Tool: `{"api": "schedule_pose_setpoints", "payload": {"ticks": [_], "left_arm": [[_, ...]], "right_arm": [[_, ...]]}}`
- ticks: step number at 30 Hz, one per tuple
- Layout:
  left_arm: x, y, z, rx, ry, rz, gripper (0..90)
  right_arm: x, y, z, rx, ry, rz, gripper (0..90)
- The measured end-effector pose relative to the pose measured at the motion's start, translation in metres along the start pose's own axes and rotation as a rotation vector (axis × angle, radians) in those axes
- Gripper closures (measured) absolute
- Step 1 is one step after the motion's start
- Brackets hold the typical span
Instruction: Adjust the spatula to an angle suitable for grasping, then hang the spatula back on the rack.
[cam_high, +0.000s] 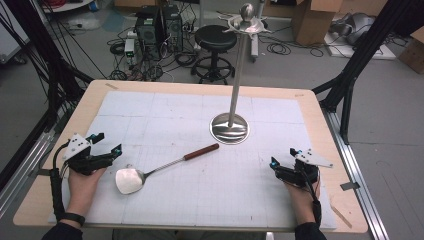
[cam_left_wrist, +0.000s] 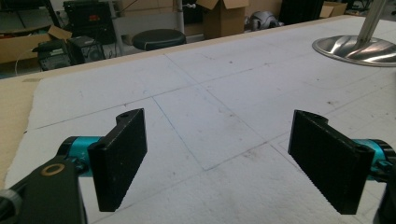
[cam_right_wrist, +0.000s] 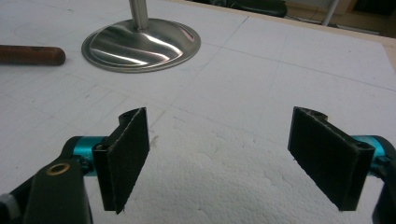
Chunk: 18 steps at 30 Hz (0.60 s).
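From the high view, the left gripper (cam_high: 109, 142) rests at the left side of the white foam mat (cam_high: 165, 107), its 2 jaws spread apart with nothing between them, and the steel spatula (cam_high: 150, 172) lies just to its right — flat blade nearest the gripper, brown wooden handle (cam_high: 202, 151) angled up toward the round base of the metal stand (cam_high: 229, 128). The stand's pole rises upright from the middle of the mat to a ball-topped hook ring. The right gripper (cam_high: 283, 157) sits at the mat's right side, well apart from the spatula, jaws likewise open and empty. In the left gripper view, the left gripper (cam_left_wrist: 219, 161) points across bare mat, its 2 black pads wide apart over the grid lines, with the stand's shiny base (cam_left_wrist: 357, 49) at the upper right. In the right gripper view, the right gripper (cam_right_wrist: 222, 158) holds its pads wide apart above rough foam — the stand base (cam_right_wrist: 141, 45) lies ahead at upper left, and the end of the spatula's wooden handle (cam_right_wrist: 30, 55) sits just left of that base, not touching it.
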<state>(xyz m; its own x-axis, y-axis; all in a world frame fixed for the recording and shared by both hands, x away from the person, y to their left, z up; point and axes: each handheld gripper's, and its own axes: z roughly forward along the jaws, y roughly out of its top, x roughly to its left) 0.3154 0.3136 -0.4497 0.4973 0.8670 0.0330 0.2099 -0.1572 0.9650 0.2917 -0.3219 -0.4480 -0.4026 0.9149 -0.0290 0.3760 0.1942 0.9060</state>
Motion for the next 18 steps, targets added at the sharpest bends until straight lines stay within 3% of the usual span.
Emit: {"api": "schedule_pose_setpoints", "payload": {"ticks": [13,18], "left_arm": [[-0.0007,0.0003,0.0002,0.0,0.005,0.005,20.4],[-0.0048,0.003,-0.0016,0.023,-0.009,0.008,24.2]], "right_arm": [[-0.0005,0.0001,0.0003,0.002,-0.003,0.007,19.8],[-0.0003,0.0001,0.0003,0.004,-0.003,0.004,19.9]]}}
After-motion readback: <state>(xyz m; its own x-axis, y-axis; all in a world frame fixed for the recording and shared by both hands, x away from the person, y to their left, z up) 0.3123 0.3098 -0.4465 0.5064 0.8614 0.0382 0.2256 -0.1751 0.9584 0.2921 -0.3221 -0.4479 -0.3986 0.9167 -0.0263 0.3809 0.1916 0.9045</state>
